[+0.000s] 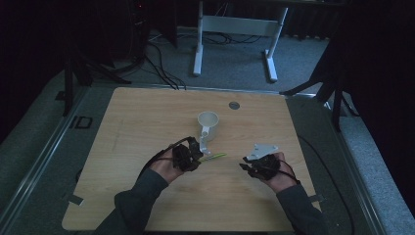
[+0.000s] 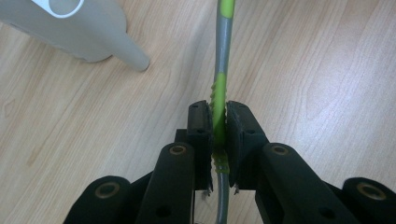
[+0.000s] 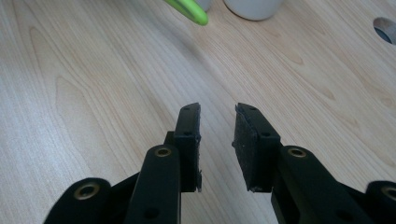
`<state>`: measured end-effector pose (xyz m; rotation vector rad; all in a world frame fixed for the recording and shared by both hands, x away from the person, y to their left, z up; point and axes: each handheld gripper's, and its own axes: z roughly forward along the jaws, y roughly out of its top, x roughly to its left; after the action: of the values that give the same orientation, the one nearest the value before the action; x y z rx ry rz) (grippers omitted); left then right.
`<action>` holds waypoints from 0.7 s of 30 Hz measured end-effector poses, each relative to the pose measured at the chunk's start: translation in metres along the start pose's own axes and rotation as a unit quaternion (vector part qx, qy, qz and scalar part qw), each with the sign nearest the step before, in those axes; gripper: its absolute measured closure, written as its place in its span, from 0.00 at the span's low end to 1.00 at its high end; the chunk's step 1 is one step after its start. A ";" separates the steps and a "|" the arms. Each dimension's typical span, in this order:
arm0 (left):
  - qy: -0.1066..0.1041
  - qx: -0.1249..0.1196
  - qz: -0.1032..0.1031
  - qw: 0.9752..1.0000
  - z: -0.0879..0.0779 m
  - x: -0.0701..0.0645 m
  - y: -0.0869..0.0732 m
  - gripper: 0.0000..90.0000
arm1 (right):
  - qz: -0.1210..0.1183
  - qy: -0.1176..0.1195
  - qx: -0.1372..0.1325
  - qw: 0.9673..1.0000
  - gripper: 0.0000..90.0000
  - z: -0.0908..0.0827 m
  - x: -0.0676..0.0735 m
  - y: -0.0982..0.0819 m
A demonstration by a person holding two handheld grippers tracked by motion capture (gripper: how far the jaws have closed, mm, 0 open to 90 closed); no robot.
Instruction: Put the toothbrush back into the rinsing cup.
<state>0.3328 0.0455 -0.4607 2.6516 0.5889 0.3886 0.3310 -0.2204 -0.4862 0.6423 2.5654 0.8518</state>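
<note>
A green and grey toothbrush [image 2: 223,46] lies along the wooden table [image 1: 147,127], and my left gripper [image 2: 218,121] is shut on its ribbed green handle. In the high view the left gripper [image 1: 198,155] sits just below a white cup [image 1: 208,121], with the brush [image 1: 216,156] pointing right from it. The cup [image 2: 70,28] shows at the upper left of the left gripper view. My right gripper [image 3: 217,126] hovers over bare wood, jaws apart with nothing between them. It is right of the brush [image 1: 244,165] in the high view. The green brush end [image 3: 189,9] lies ahead of it.
A round cable hole [image 1: 234,105] is set in the table near the far edge, also ahead at the right [image 3: 385,25]. A white desk frame [image 1: 235,29] stands on the carpet beyond the table. Dark stands and cables flank both sides.
</note>
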 end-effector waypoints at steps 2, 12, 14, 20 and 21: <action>0.000 0.000 0.000 1.000 0.000 0.000 0.000 0.90 | -0.004 0.001 0.001 1.000 0.79 0.000 0.000 0.001; 0.008 -0.001 0.025 1.000 -0.001 -0.007 -0.003 0.90 | -0.031 0.010 -0.001 0.999 0.78 0.001 0.004 0.009; 0.009 -0.003 0.029 1.000 0.000 -0.008 -0.003 0.90 | -0.037 0.011 -0.001 0.999 0.78 0.001 0.005 0.011; 0.010 -0.001 0.043 0.999 -0.001 -0.009 -0.004 0.90 | -0.067 0.003 0.006 0.998 0.72 0.002 0.011 0.018; 0.011 -0.002 0.044 0.999 -0.001 -0.009 -0.004 0.90 | -0.072 0.002 0.007 0.997 0.72 0.002 0.012 0.019</action>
<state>0.3229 0.0450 -0.4632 2.6800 0.4776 0.4442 0.3273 -0.1995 -0.4781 0.4532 2.5868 0.7884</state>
